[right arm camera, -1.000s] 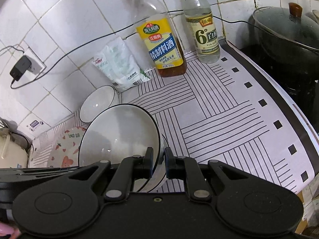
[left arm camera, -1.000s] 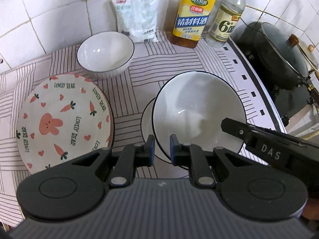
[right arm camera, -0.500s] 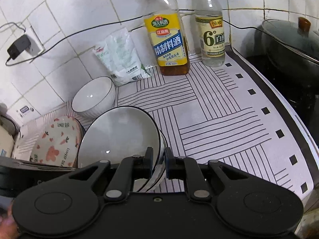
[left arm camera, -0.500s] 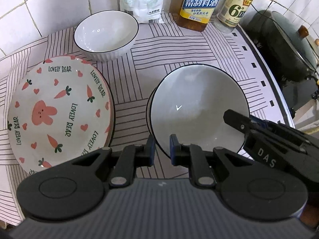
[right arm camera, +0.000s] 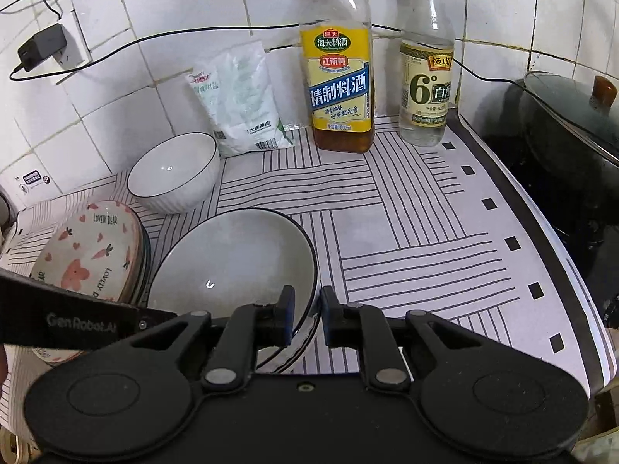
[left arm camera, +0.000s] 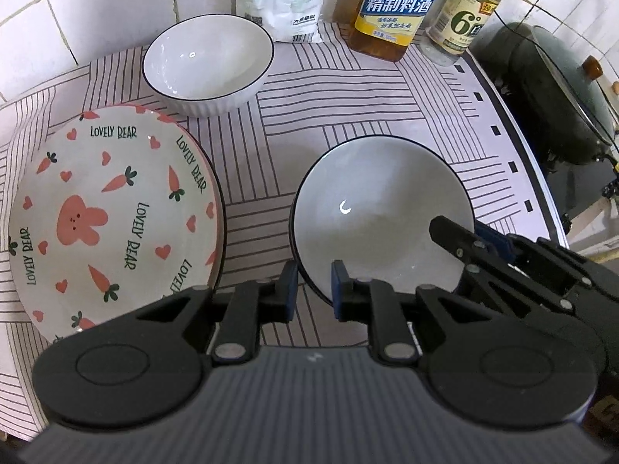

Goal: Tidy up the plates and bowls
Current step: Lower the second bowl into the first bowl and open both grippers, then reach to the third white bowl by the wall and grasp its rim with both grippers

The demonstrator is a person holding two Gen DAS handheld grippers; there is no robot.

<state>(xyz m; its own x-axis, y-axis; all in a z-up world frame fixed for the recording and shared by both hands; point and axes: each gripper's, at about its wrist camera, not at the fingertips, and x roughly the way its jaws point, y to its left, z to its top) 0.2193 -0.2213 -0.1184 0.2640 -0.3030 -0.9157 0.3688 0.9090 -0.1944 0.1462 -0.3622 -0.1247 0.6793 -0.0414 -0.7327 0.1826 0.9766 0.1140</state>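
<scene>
A grey black-rimmed bowl [left arm camera: 381, 216] sits nested on another dish on the striped mat; it also shows in the right wrist view [right arm camera: 232, 259]. My left gripper [left arm camera: 312, 290] is shut on its near rim. My right gripper [right arm camera: 305, 315] is shut on its right rim, and it shows in the left wrist view [left arm camera: 476, 237]. A carrot-and-rabbit plate [left arm camera: 112, 212] lies to the left, stacked on other plates [right arm camera: 143, 255]. A white ribbed bowl [left arm camera: 209, 63] stands behind, near the wall.
A salt bag [right arm camera: 240, 100], a cooking wine bottle [right arm camera: 340, 77] and a vinegar bottle [right arm camera: 425, 69] stand along the tiled wall. A lidded dark wok [right arm camera: 572, 127] sits on the stove at right. A charger and cable [right arm camera: 42, 48] hang on the wall.
Both grippers and the held grey bowl have come down and the bowl has levelled out onto the dish beneath; the views have shifted toward the counter.
</scene>
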